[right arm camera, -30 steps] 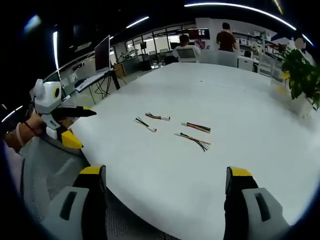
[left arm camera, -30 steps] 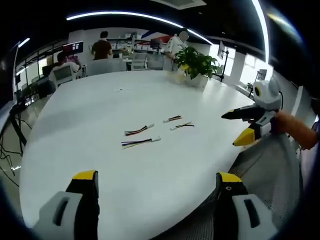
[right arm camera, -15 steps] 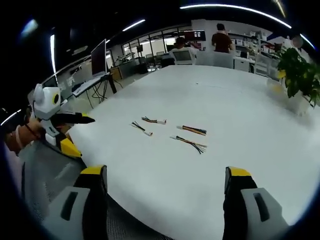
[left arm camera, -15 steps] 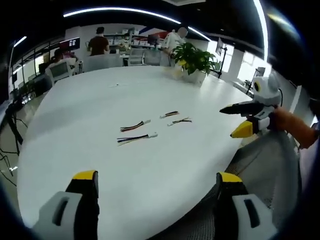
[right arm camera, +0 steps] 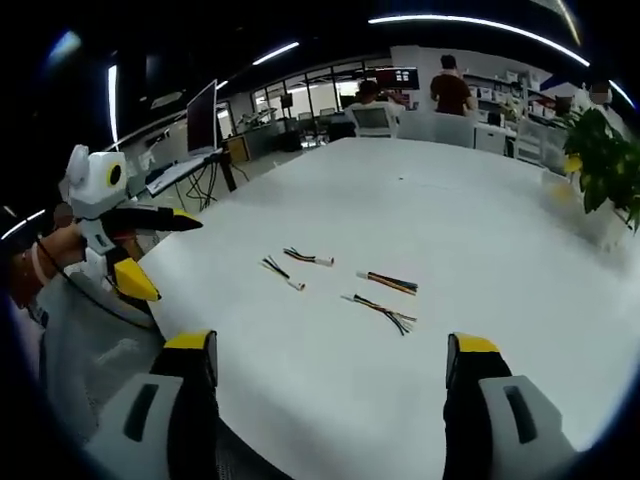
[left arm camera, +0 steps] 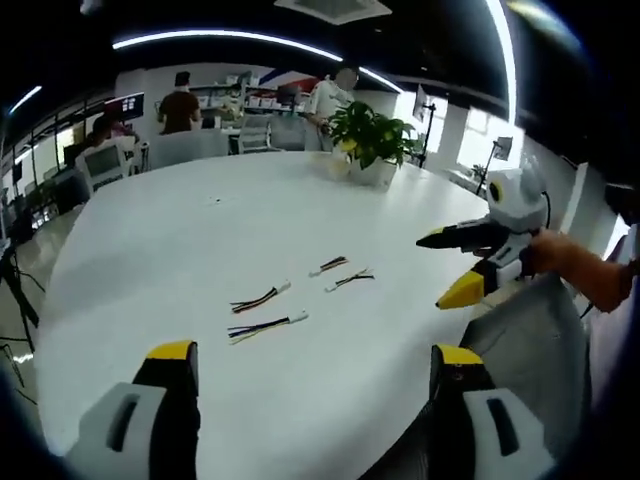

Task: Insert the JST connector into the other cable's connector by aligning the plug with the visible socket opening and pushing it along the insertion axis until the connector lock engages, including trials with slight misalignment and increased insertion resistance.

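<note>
Four short bundles of thin coloured wires with small white plugs (left arm camera: pixel 262 326) (right arm camera: pixel 384 311) lie near each other on the big white round table (left arm camera: pixel 180 240) (right arm camera: pixel 470 220). The left gripper (left arm camera: pixel 312 372) and the right gripper (right arm camera: pixel 330 362) hang above the near edge, jaws wide apart, holding nothing.

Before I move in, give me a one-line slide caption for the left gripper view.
Open left claw above the white table, four short cables lying ahead, right claw alongside.

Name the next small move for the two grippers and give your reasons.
Probably bring the left gripper down toward the nearest cable, jaws kept apart. All four cables lie loose and unmated on the white table, and both the left gripper and the right gripper hover open and empty at the table's near edge. Nothing can be aligned until a connector is held.
</note>
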Tool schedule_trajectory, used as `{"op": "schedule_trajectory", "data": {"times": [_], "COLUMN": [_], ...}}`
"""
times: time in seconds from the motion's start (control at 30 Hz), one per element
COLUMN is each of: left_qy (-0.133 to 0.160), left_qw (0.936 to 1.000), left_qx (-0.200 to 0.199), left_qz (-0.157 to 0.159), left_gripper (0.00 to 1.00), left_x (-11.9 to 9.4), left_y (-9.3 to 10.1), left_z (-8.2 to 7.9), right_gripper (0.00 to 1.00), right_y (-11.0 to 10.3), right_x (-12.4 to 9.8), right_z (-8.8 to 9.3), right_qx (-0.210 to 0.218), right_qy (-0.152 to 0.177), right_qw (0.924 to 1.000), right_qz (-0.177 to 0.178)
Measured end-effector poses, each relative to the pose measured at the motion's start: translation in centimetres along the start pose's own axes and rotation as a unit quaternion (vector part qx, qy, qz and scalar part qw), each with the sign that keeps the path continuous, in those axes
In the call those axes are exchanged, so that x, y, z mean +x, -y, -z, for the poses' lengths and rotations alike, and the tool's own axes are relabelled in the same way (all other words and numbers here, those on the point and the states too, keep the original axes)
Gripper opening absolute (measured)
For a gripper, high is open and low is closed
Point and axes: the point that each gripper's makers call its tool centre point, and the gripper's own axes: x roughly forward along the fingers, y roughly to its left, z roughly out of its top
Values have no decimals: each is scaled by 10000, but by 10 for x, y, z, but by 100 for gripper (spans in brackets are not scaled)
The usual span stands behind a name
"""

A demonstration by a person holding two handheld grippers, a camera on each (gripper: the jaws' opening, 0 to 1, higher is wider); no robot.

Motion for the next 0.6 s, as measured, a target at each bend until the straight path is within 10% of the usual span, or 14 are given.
{"op": "schedule_trajectory", "data": {"times": [0.6], "left_qy": [33], "left_qw": [9991], "left_qx": [427], "left_qz": [60], "left_gripper": [93], "left_x": [15], "left_y": [-9], "left_z": [-15], "right_gripper": [91], "right_y": [10], "right_x": [3], "right_z": [-25], "right_qx": [-352], "right_qy": [130], "right_qw": [9993], "right_qz": [-20]}}
